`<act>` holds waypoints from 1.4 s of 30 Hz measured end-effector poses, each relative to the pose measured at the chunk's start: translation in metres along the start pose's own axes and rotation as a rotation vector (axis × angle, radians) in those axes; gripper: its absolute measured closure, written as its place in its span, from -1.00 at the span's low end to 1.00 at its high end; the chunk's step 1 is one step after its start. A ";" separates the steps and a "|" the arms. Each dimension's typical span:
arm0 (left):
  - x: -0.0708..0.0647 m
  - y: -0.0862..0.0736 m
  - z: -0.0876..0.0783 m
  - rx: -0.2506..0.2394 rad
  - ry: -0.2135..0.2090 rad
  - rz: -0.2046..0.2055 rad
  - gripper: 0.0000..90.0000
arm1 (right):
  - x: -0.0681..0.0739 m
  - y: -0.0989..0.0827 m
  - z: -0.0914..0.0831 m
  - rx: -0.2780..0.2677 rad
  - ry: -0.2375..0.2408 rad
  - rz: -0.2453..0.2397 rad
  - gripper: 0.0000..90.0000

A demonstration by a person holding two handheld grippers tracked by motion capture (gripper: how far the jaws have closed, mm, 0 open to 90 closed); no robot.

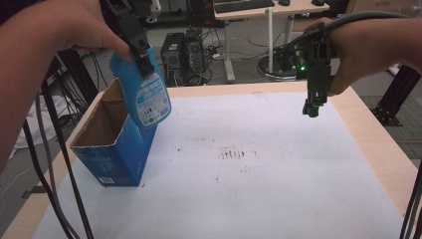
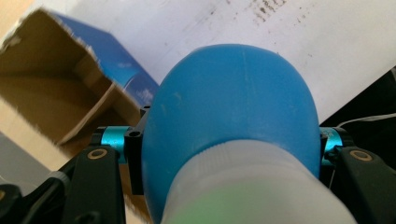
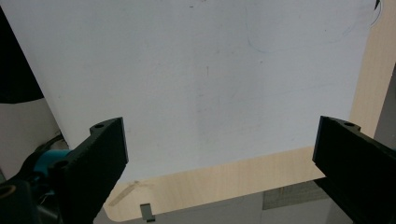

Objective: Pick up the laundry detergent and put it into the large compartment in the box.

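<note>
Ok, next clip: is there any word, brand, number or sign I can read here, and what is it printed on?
No text here can be read.
Blue bottle held in the left gripper: a white and blue label with print, too small and blurred to read.
Blue cardboard box: a small white label near the bottom of its side, too small to read.
White table cover: dark smudges, no writing.

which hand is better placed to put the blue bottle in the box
Left. The left gripper already grips the blue bottle above the open box. The right gripper hangs open and empty across the table.
</note>
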State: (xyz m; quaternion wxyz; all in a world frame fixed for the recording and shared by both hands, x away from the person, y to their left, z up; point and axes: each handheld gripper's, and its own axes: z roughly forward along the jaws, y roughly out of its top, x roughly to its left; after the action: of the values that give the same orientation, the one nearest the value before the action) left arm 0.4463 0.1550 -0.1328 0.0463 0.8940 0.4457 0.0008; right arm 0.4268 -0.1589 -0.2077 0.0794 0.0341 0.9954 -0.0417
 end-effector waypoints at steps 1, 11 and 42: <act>0.002 -0.003 -0.003 0.002 0.002 -0.016 -0.13 | 0.000 0.000 0.000 0.001 0.000 0.006 -0.95; 0.033 -0.032 -0.032 0.010 0.012 -0.197 -0.14 | -0.002 0.006 0.003 0.008 0.013 -0.007 -0.95; 0.086 -0.055 0.035 0.066 0.011 -0.343 -0.13 | -0.004 0.014 0.007 0.002 0.010 -0.021 -0.95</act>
State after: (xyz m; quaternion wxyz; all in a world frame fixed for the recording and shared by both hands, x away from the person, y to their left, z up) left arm 0.4562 0.2538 -0.1757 0.0140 0.8057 0.5919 -0.0170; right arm 0.4332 -0.1462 -0.2147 0.0739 0.0238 0.9960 -0.0436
